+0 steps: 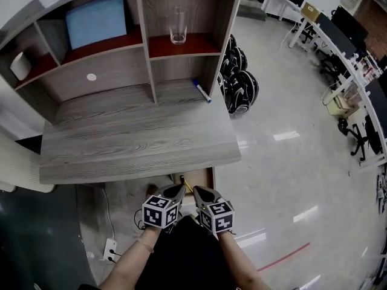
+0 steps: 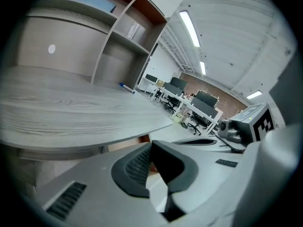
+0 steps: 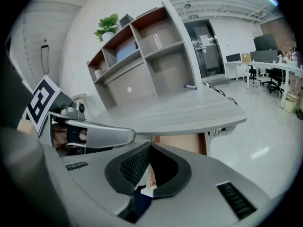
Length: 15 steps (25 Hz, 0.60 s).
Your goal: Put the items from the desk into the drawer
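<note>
Left tool [image 1: 177, 190] and right tool [image 1: 197, 191], both closed, angle downward side by side.

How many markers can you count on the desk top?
1. The marker lies at the back right of the desk, just in front of the shelf unit, near its right side panel. Any others could be hidden inside the shelf compartments or below the desk.

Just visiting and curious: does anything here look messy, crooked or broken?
Nothing is spilled or broken. Only a blue marker lies loose on the desk, askew by the right post of the shelf, and the drawer beneath looks pulled out.
</note>
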Tool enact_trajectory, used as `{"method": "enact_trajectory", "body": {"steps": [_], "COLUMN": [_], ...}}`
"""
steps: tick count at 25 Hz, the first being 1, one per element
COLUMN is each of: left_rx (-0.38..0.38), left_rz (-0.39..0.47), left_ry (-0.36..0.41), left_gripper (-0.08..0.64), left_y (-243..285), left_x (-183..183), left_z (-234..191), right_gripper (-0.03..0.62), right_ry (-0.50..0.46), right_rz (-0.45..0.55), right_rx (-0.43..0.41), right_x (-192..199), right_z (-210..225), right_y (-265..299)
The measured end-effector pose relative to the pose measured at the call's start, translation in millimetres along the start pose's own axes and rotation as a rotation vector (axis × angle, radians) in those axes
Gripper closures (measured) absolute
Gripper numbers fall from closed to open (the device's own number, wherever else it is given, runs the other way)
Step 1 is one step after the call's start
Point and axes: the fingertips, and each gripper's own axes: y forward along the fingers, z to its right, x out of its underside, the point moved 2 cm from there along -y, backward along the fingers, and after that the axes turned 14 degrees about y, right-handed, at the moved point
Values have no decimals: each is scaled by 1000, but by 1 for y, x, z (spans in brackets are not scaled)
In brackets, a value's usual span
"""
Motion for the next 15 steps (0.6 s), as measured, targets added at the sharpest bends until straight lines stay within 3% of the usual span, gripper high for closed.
{"method": "enact_trajectory", "body": {"steps": [6,15], "left_rx": [10,27], "left_rz": [85,153], "left_ry": [50,75], "left_gripper": [535,537], "left_y": [-19,-38], "left_x": [-30,-43], "left_z": [21,41], "right_gripper": [587,588], "right_ry": [15,-42], "right_rz": [143,197], "right_rx": [-18,-37], "right_x": [-33,-48], "right_z": [-26,-48], "right_y": [-27,-48]}}
